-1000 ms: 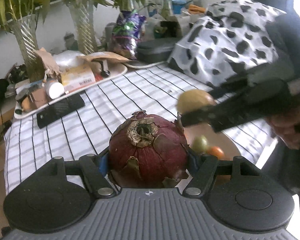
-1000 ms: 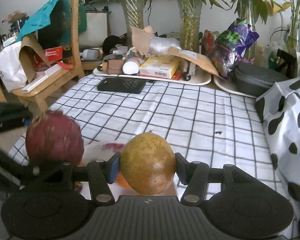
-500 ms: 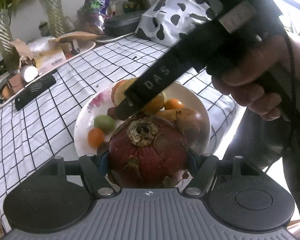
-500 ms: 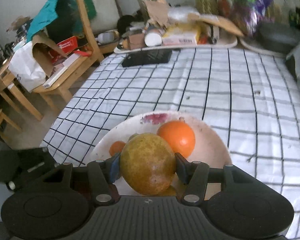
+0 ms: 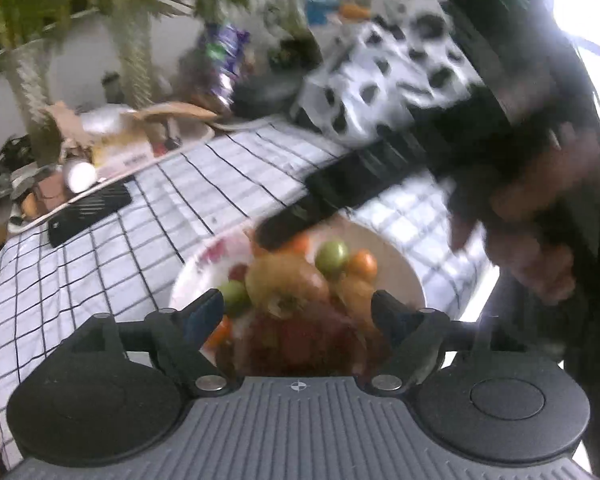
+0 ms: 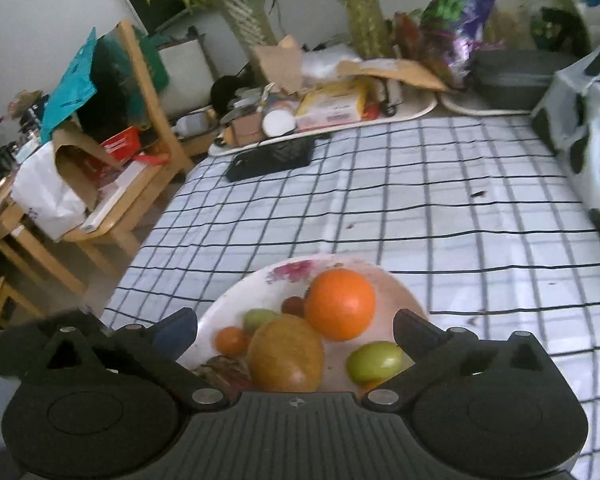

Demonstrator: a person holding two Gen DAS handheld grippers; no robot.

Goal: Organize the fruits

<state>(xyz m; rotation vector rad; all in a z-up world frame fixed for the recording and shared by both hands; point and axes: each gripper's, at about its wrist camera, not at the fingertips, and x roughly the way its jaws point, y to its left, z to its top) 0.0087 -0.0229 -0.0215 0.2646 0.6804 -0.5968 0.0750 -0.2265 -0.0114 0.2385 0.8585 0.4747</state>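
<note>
A white flowered plate (image 6: pixel 296 270) holds several fruits near the table's front edge; it also shows in the left wrist view (image 5: pixel 396 256). The yellow-brown fruit (image 6: pixel 286 354) lies on it beside a big orange (image 6: pixel 339 304), a green fruit (image 6: pixel 374 361) and a small orange one (image 6: pixel 231 340). The dark red fruit (image 5: pixel 300 340) lies on the plate, blurred, just below my left gripper (image 5: pixel 298 314), which is open. My right gripper (image 6: pixel 296 330) is open above the plate, its jaws wide on either side of the fruits.
The plate sits on a checked tablecloth (image 6: pixel 420 192). A black phone (image 6: pixel 271 159) and cluttered trays (image 6: pixel 328 116) lie at the back, with plant vases behind. A spotted cushion (image 6: pixel 592 128) is at the right. A wooden chair (image 6: pixel 112 184) stands off the table's left side.
Both grippers opened and let go: the dark red fruit and the yellow-brown fruit now lie on the plate. Both grippers have drawn back a little.
</note>
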